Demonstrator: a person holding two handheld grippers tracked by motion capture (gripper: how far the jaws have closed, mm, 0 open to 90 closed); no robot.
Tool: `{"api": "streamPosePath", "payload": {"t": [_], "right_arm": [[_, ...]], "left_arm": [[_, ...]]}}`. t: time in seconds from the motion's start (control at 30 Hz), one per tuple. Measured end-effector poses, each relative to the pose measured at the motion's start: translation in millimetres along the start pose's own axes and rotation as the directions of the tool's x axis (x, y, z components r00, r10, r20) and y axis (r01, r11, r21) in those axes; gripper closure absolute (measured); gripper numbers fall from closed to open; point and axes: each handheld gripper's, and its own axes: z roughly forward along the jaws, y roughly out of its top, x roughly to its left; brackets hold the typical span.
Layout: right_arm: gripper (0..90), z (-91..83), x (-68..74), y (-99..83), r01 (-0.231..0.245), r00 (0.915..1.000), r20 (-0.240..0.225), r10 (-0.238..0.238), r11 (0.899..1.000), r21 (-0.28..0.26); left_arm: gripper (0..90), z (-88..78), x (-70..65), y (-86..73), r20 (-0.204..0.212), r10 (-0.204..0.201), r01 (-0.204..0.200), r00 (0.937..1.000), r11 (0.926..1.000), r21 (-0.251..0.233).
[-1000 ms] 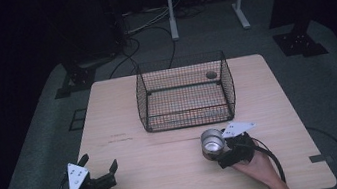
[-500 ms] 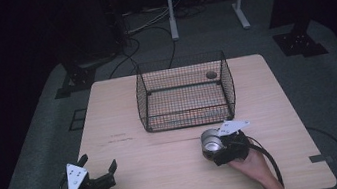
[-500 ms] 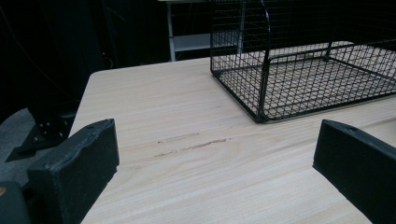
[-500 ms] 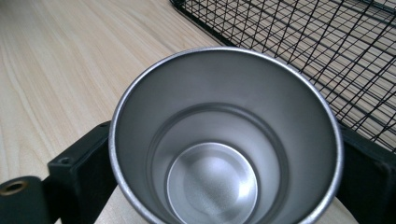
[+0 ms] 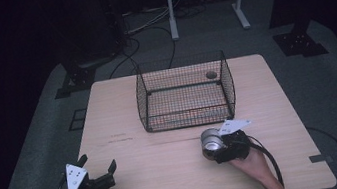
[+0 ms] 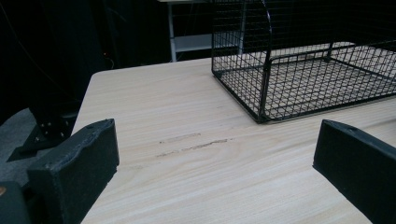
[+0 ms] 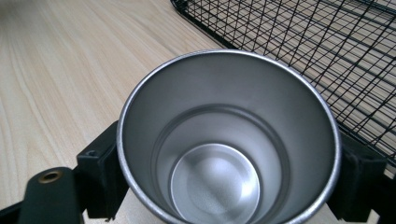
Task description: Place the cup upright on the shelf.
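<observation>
Gripping the steel cup [image 5: 211,140] squarely, the right gripper [image 5: 216,149], jaws just closing, should lift straight before the basket [image 5: 184,92]; the left gripper [image 5: 97,167] gapes empty.

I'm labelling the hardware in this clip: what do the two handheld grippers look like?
Both are black. The left gripper and right gripper each carry a pale grey three-cornered plate on top, with small dark dots on the left one's. Each has two blocky, matt black jaws and trails a black cable toward the person. No sleeves show at the hands.
</observation>
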Motion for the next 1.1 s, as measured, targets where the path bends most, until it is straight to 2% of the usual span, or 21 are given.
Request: {"api": "streamPosePath", "payload": {"t": [0.13, 0.53, 1.1], "right_arm": [[16.1, -6.9, -3.6, 2.4, -0.03, 0.9994, -0.02, 0.029, 0.999, -0.017], [16.5, -22.8, -7.0, 16.7, -0.025, 0.999, -0.038, 0.024, 0.999, -0.022], [17.2, -38.9, -12.5, 41.2, -0.031, 0.9943, -0.103, 0.026, 0.999, -0.041]], "left_arm": [[0.0, 0.2, -0.1, -0.1, 0.0, 0.0, 0.0, 1.0, 1.0, 0.002], [0.0, 0.6, -0.5, -0.3, 0.001, 0.0, 0.0, 1.0, 1.0, 0.004], [0.0, 1.3, -1.3, -0.4, 0.003, 0.003, -0.003, 1.0, 1.0, 0.005]]}}
